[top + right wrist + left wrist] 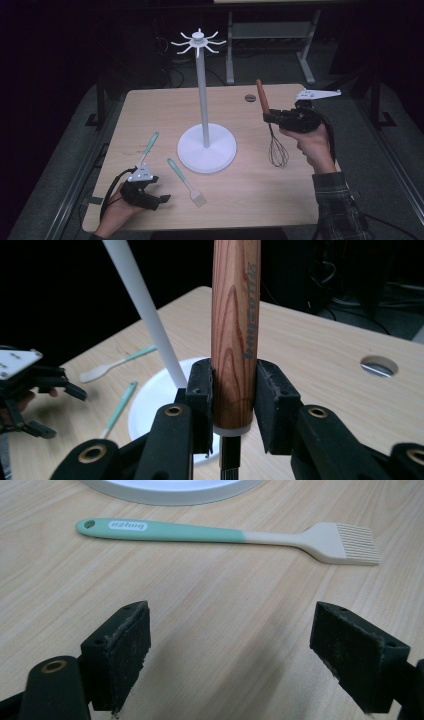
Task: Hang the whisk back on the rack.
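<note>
Whisk (274,134) with a wooden handle (234,315) and dark wire loops, held upright, handle uppermost, its loops hanging just above the worktop (240,200) at the right; the right claw (232,405) is clamped on the handle's lower end. White rack (205,100): a round base, a tall thin post and a crown of radiating hooks, standing mid-worktop. Pastry brush (225,535), mint-green handle with pale bristles, lying flat near the base. A second mint-handled utensil (148,146) lies left of the base.

L tool (230,660) agape, R tool (232,405) clamped
</note>
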`<state>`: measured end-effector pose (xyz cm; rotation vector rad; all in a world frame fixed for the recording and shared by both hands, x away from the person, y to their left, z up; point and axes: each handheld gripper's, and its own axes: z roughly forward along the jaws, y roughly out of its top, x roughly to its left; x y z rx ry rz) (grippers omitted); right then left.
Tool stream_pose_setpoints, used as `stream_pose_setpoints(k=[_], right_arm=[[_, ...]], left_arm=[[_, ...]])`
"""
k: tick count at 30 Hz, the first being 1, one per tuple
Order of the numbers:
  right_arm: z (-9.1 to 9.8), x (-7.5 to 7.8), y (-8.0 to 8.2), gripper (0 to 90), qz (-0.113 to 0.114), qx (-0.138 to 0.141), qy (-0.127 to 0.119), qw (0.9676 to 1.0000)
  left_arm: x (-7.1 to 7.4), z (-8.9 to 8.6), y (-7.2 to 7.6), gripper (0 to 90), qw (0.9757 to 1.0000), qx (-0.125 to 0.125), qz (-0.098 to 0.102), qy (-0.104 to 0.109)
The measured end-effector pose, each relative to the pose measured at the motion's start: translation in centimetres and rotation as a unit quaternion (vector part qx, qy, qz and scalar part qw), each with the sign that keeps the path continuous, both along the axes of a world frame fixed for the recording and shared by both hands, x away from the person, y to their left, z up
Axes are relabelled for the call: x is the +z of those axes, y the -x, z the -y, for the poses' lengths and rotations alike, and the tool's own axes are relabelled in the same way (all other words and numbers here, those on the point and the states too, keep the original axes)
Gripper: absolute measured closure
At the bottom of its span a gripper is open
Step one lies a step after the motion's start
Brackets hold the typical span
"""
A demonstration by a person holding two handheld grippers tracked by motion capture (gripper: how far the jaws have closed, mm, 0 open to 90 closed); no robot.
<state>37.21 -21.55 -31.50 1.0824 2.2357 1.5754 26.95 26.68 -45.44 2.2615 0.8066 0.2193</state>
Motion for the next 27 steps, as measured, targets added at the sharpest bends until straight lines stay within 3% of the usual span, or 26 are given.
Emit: stream_pose_setpoints(k=[27], right_arm=[[-3.6,5.1,-0.2,70.4,0.047,0.044,-0.029,0.9975]], left_arm=[[0.0,0.0,0.0,16.0,0.9999,0.006,-0.001,0.008]])
